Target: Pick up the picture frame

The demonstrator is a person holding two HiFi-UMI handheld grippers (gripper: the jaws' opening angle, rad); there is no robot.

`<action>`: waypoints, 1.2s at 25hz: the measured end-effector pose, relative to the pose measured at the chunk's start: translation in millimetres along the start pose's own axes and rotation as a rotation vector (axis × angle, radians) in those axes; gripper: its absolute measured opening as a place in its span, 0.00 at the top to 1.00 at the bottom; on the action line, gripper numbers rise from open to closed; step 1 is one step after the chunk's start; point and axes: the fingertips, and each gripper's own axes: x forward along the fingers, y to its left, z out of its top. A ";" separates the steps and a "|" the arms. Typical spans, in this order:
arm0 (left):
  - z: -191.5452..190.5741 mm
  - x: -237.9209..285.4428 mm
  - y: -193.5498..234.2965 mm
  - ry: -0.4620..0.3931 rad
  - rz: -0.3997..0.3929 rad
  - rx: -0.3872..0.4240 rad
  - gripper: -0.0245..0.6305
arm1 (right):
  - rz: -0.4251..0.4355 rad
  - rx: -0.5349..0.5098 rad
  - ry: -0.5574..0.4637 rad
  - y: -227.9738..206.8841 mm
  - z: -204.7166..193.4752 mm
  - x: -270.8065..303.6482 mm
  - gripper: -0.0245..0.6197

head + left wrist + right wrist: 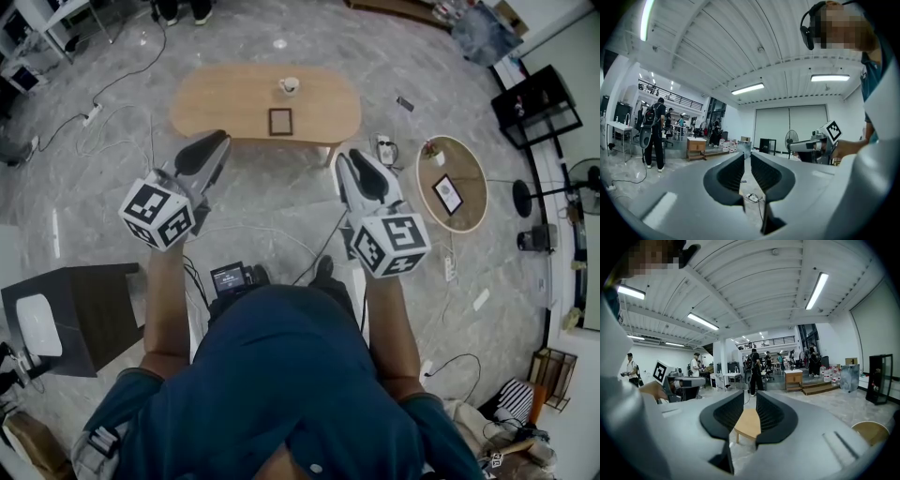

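Note:
A small dark picture frame (280, 121) lies flat near the middle of the oval wooden table (211, 98), with a white cup (289, 86) just behind it. My left gripper (217, 141) is held in the air short of the table's near left edge, jaws shut and empty. My right gripper (343, 157) hovers short of the table's near right end, also shut and empty. In the left gripper view, the left gripper (746, 155) points across the room. In the right gripper view, the right gripper (750, 393) has the table (749, 423) beyond its jaws.
A round side table (472, 173) at the right carries a second small frame (448, 194). A dark square stand (89, 305) sits at my left. Cables (272, 230) trail over the marble floor. A black shelf (536, 103) and a fan (583, 178) stand far right. People (654, 131) stand in the distance.

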 end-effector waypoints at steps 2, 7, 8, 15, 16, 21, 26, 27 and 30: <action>-1.1 6.9 0.8 0.008 0.002 -0.003 0.90 | 0.003 0.008 0.000 -8.1 1.3 4.1 0.86; -5.2 31.3 3.8 0.029 0.047 -0.007 0.90 | 0.049 0.032 0.008 -36.6 -1.3 20.1 0.86; -6.3 36.3 4.1 0.033 0.060 -0.008 0.90 | 0.062 0.035 0.010 -42.9 -1.9 24.6 0.86; -9.0 82.5 1.0 0.063 0.168 -0.006 0.90 | 0.187 0.055 0.012 -96.9 0.5 57.7 0.86; -8.3 90.5 -0.5 0.066 0.184 -0.005 0.90 | 0.205 0.057 0.011 -105.8 2.2 61.4 0.86; -7.4 126.3 -6.4 0.072 0.249 -0.001 0.90 | 0.274 0.054 0.003 -147.8 9.5 76.7 0.86; -11.6 154.9 -15.3 0.080 0.313 -0.005 0.89 | 0.336 0.060 0.011 -185.6 8.2 91.8 0.86; -12.9 157.6 -17.0 0.084 0.328 -0.007 0.89 | 0.350 0.061 0.014 -190.5 7.9 94.5 0.86; -17.9 162.4 -17.6 0.094 0.371 -0.014 0.89 | 0.388 0.066 0.018 -199.9 7.1 103.8 0.86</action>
